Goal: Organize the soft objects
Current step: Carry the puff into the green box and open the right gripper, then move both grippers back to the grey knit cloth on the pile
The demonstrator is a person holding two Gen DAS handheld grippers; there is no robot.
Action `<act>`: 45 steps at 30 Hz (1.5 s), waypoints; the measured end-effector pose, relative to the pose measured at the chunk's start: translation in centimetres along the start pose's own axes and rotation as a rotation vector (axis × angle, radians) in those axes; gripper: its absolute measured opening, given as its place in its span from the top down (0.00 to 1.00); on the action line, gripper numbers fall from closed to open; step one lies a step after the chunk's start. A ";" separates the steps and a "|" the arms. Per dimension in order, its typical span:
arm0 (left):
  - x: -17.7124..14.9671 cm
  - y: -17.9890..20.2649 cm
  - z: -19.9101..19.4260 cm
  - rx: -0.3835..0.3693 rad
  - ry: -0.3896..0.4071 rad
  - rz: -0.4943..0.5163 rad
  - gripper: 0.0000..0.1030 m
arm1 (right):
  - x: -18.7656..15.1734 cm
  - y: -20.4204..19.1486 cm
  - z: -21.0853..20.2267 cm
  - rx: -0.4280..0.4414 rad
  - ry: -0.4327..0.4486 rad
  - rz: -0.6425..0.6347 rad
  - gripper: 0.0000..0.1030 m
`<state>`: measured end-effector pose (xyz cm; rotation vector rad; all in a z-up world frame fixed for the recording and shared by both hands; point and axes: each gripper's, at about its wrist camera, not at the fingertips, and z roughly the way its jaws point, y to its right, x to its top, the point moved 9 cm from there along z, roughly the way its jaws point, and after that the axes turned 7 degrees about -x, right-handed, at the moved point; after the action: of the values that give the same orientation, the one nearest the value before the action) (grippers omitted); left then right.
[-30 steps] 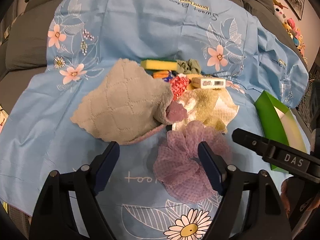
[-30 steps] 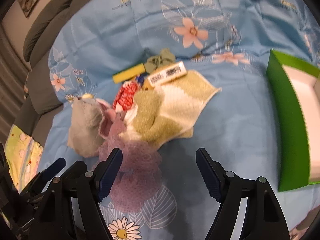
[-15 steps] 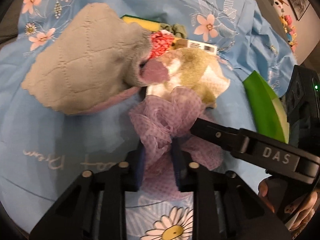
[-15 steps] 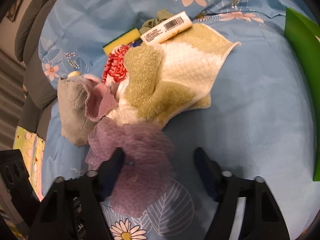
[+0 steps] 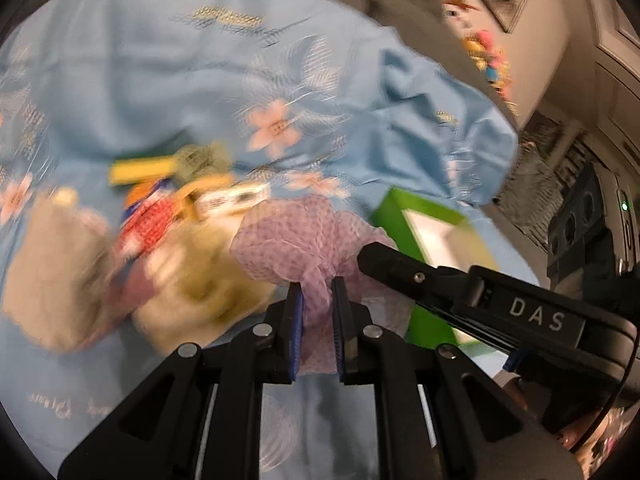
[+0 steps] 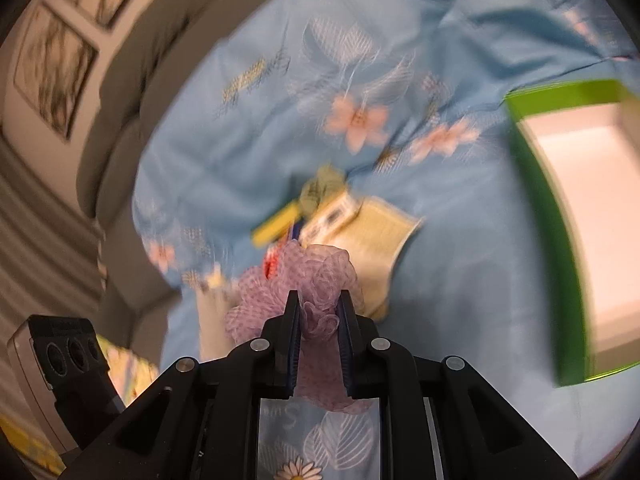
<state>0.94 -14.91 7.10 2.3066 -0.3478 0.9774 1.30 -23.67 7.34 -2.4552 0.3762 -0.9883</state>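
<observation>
Here both jaws are closing: the left hand-held gripper [image 5: 316, 286] and right hand-held gripper [image 6: 319, 298] each clench the purple mesh pouf [image 5: 298, 236] above the blue floral sheet [image 5: 160, 92].

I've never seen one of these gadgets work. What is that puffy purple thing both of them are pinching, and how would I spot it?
Look at the blue flowered sheet spread over the sofa, then at the heap of cloths and sponges near its middle. Just in front of that heap, left of the green box, is a lilac mesh bath pouf. Unlike the flat towels beside it, it is a frilly, see-through netted ball, squeezed between the fingers of both tools.
</observation>
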 end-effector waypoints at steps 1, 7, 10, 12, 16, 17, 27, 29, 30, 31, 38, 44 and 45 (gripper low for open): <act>0.4 0.8 0.3 -0.007 0.002 0.015 0.89 | 0.8 0.5 -0.9 -0.011 0.030 0.011 0.82; 1.7 7.9 3.9 -0.131 -0.015 0.127 0.89 | 4.6 6.1 -6.2 -0.133 0.201 0.133 0.82; 2.0 11.3 6.3 -0.180 -0.039 0.174 0.89 | 5.5 9.3 -8.1 -0.196 0.262 0.194 0.82; 1.9 13.1 7.7 -0.223 -0.060 0.172 0.89 | 5.8 11.3 -8.7 -0.226 0.285 0.239 0.82; 1.4 15.4 10.4 -0.271 -0.111 0.174 0.89 | 5.7 15.9 -9.1 -0.335 0.299 0.330 0.82; 1.1 16.0 10.9 -0.276 -0.125 0.180 0.89 | 5.6 17.0 -9.2 -0.359 0.301 0.345 0.82; -1.7 16.3 13.9 -0.246 -0.221 0.203 0.65 | 4.7 22.0 -8.7 -0.546 0.230 0.380 0.80; -1.2 15.7 13.2 -0.202 -0.198 0.221 0.38 | 5.0 21.5 -9.3 -0.587 0.262 0.341 0.61; -0.8 15.2 12.6 -0.178 -0.169 0.232 0.33 | 5.3 21.3 -9.6 -0.589 0.285 0.331 0.43; -0.4 14.8 12.1 -0.166 -0.144 0.236 0.26 | 5.5 20.9 -9.9 -0.586 0.310 0.321 0.28; 1.5 9.3 8.2 -0.044 -0.086 0.182 0.23 | 6.2 17.9 -8.2 -0.614 0.307 0.255 0.21; 1.7 2.0 3.7 0.082 -0.054 0.088 0.22 | 6.1 15.4 -4.1 -0.790 0.269 0.113 0.21; 1.7 0.6 2.8 0.107 -0.046 0.075 0.22 | 6.2 15.1 -3.7 -0.838 0.278 0.079 0.21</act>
<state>3.40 -17.18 7.02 2.4315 -0.4129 1.0033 1.85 -40.34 5.52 -2.9663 1.1726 -1.3330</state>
